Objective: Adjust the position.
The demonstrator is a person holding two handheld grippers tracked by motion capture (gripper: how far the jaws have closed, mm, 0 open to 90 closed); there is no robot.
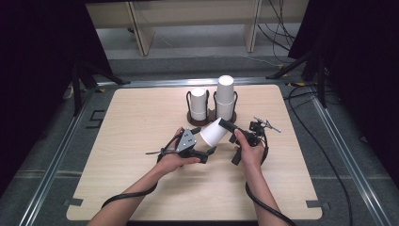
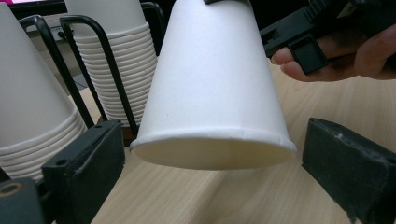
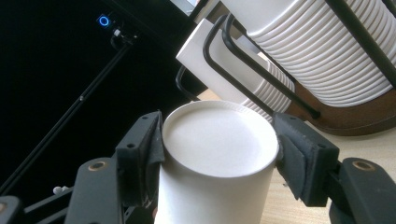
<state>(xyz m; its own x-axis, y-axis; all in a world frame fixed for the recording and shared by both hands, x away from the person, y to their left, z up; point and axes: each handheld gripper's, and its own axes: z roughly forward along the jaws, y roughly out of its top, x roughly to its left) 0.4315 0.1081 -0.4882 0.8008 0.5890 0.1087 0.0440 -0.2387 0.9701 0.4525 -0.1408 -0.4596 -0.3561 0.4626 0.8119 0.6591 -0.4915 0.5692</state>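
Note:
A white paper cup [image 1: 212,133] hangs tilted over the middle of the wooden table [image 1: 141,183], its open rim toward the person's left hand. My right gripper [image 1: 223,125] is shut on the cup's closed base end; in the right gripper view the pads press on both sides of the cup [image 3: 215,158] just under its flat bottom. My left gripper [image 1: 203,141] stands open at the rim. In the left gripper view its gripper [image 2: 212,163] has a jaw on each side of the cup [image 2: 212,84], with a small gap at each side of the rim.
Behind the cup stand two stacks of upturned white cups in black wire holders on a brown base: a shorter stack [image 1: 198,103] and a taller stack [image 1: 225,96]. Cables trail from both grippers toward the table's front edge.

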